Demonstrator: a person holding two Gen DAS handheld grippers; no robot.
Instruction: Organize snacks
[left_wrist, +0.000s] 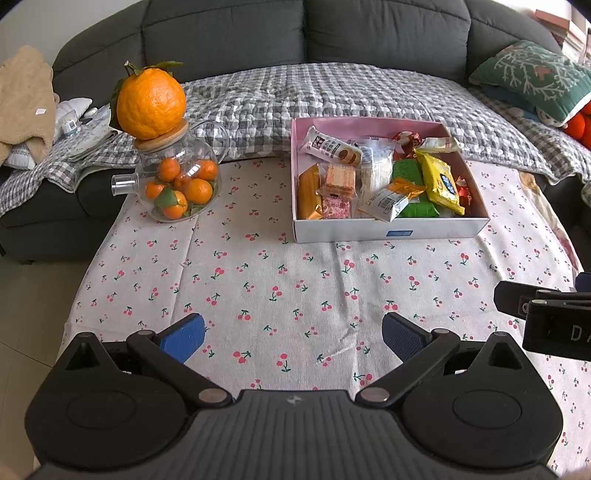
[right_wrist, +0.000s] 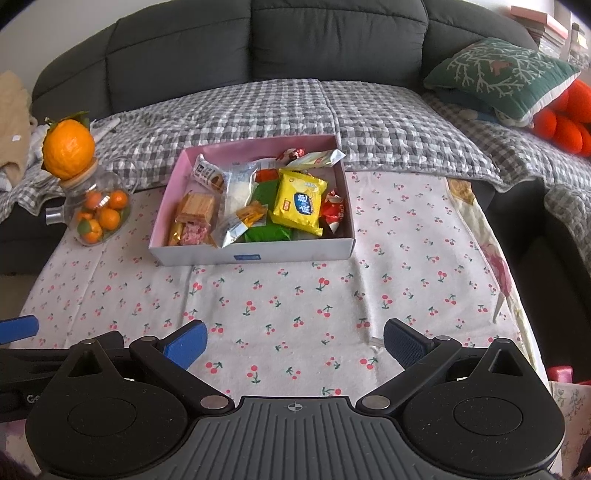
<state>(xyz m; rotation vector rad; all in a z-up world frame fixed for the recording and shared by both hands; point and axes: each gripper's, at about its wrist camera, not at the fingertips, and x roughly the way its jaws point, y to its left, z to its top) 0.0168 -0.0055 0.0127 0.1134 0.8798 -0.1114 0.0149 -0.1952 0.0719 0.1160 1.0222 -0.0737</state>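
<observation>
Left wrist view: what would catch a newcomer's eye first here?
First the big orange, balanced on the lid of a glass teapot full of small oranges at the far left of the cherry-print tablecloth. Next the open box at the table's far side, crammed with mixed snack packets, a yellow packet brightest among them. Both grippers, left and right, hover open over the near cloth.

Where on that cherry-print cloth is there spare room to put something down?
The widest bare patch of cherry-print tablecloth lies between the white snack box and both open hand-held grippers. A narrower strip separates the box from the glass teapot of tangerines. Inside the box, wrapped snacks overlap, crowded.
</observation>
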